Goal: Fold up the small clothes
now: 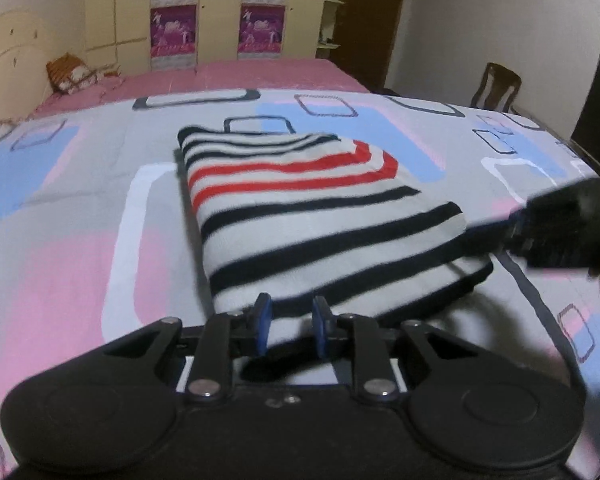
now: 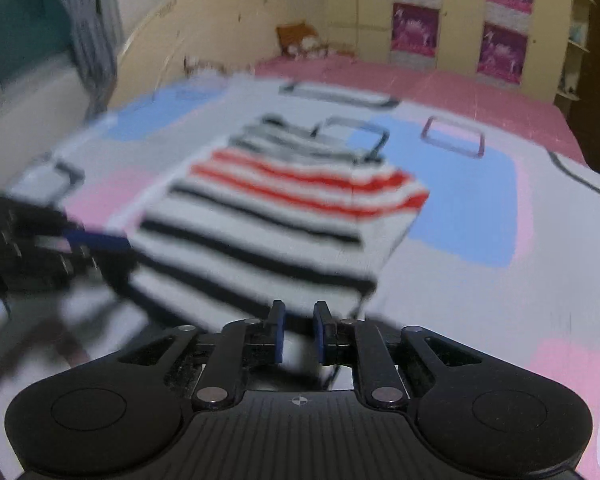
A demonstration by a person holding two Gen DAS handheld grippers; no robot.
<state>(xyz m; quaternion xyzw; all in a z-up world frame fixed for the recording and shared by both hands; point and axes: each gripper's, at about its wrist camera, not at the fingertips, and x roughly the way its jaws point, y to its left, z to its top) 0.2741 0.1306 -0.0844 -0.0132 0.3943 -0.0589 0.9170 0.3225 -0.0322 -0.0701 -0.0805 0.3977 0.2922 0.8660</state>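
1. A folded knitted garment with white, black and red stripes (image 1: pixel 300 216) lies flat on the bed's patterned sheet of grey, pink and blue blocks (image 1: pixel 80 240), roughly at the middle of the sheet.
2. The left gripper (image 1: pixel 288 322), black with blue pads, sits at the garment's near edge; its jaws stand apart with nothing between them, the tips just over the striped hem.
3. The right gripper (image 2: pixel 299 330) is also at the garment's near edge, toward its right corner; its jaws are apart by a narrow gap and hold nothing.
4. In the left wrist view the right gripper (image 1: pixel 560 228) appears blurred beside the garment's right corner; whether it touches the cloth cannot be told.
5. Beyond the garment, a pink bedspread (image 1: pixel 260 74) covers the far part of the bed, with an orange and white cushion (image 1: pixel 74 74) near the cream headboard (image 1: pixel 8 56).
6. Behind the garment stands a yellow wardrobe with purple panels (image 1: pixel 216 12).
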